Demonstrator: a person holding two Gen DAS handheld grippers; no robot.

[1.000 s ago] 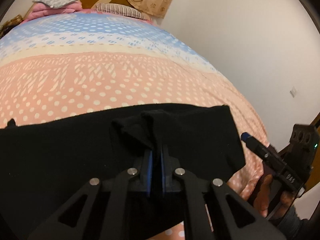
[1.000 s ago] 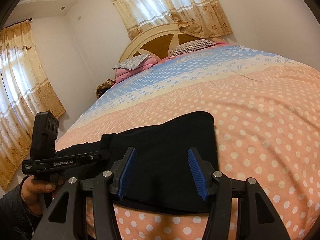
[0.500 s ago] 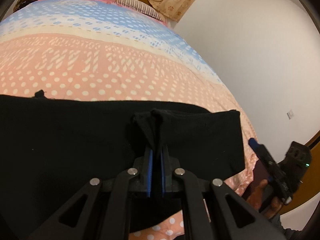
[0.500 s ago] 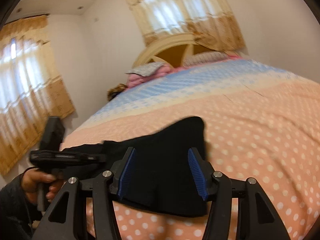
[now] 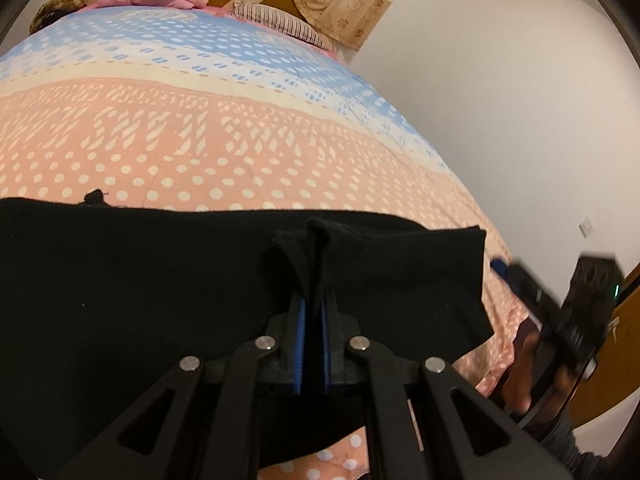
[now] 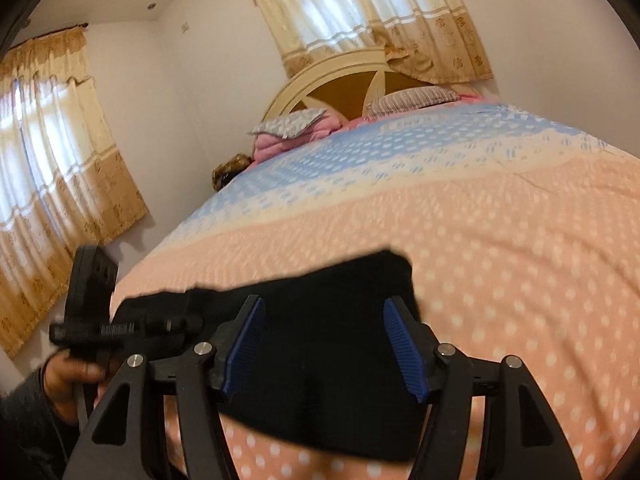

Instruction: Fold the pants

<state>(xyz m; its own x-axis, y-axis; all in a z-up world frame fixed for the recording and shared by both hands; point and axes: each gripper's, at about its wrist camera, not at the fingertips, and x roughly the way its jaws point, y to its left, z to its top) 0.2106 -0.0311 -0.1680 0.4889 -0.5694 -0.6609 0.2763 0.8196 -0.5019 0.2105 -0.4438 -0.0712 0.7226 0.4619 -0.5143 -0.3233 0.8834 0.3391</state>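
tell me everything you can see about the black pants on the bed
The black pants look like soft, matte knit, lying spread flat across the polka-dot bedspread near its front edge. The left tongs pinch a raised pleat of cloth. The right tongs stand open above one end, not pressing it.

The pants [image 5: 168, 280] are plain black, lying on a bedspread [image 5: 240, 152] banded in peach with white dots, cream, and light blue with white dashes. Both grippers are black with blue ribbed pads [image 6: 402, 346]. The curtains [image 6: 372, 12] are cream and tan with a floral print; the pillow [image 5: 276, 22] is striped.
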